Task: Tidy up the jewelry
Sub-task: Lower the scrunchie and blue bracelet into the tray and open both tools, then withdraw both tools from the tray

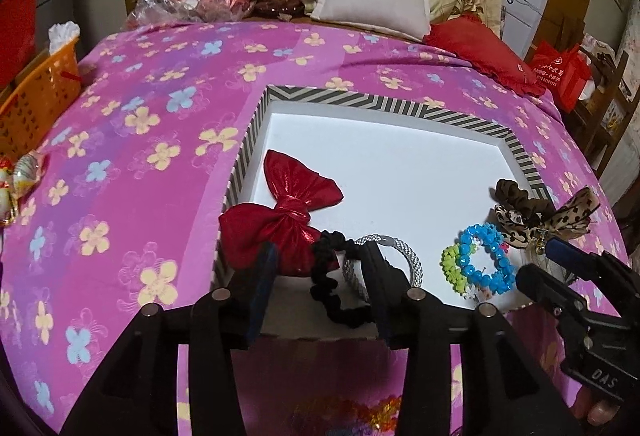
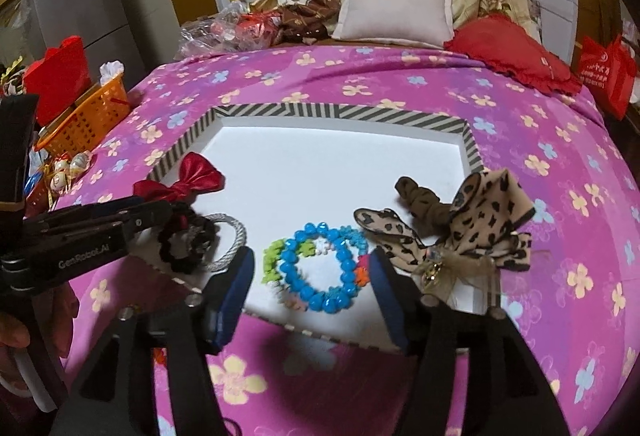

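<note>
Jewelry tray point(image 1: 400, 107) sat on bed; left claw point(image 1: 320, 284) spread around black scrunchie point(image 1: 332, 276), right claw point(image 2: 312, 276) spread around blue bracelet point(image 2: 320, 268).

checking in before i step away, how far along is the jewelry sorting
Mostly gathered: the red bow, silver bangle, blue bead bracelet, brown scrunchie and leopard bow already sit in the striped tray. In hand: nothing is gripped; the left tongs are open around the black scrunchie, and the right tongs are open around the blue bracelet. Left: something colourful, blurred, lies outside the tray.
</note>
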